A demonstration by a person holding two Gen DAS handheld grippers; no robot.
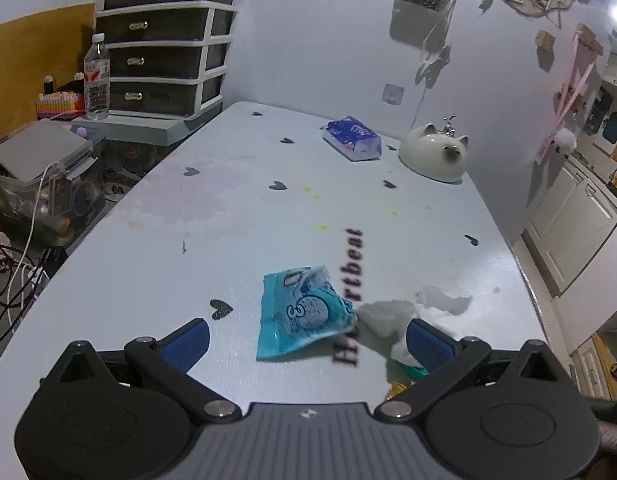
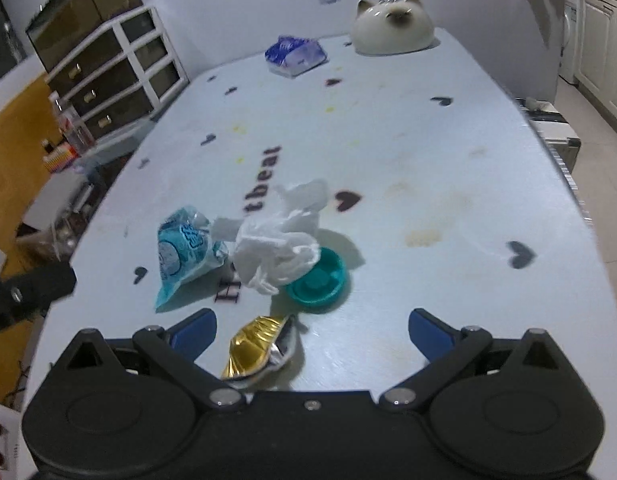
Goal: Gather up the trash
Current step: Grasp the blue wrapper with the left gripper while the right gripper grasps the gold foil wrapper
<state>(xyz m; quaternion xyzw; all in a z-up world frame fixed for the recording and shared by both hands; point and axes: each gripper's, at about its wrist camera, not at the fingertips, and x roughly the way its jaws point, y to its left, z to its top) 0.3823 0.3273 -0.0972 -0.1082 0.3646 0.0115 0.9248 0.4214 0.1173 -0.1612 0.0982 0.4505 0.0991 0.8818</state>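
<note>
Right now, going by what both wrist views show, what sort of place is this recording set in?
Most likely a lived-in home, near a kitchen. A pale blue heart-printed table carries a white cat-shaped ceramic ornament and a blue tissue pack; a dark plastic drawer unit stands beside it, with white cabinets beyond.

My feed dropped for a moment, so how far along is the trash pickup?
Nothing looks collected yet. Both tongs, left and right, are open and empty. Still on the table: the blue wrapper, crumpled tissue, teal lid and gold wrapper, which lies nearest the right tongs.
</note>
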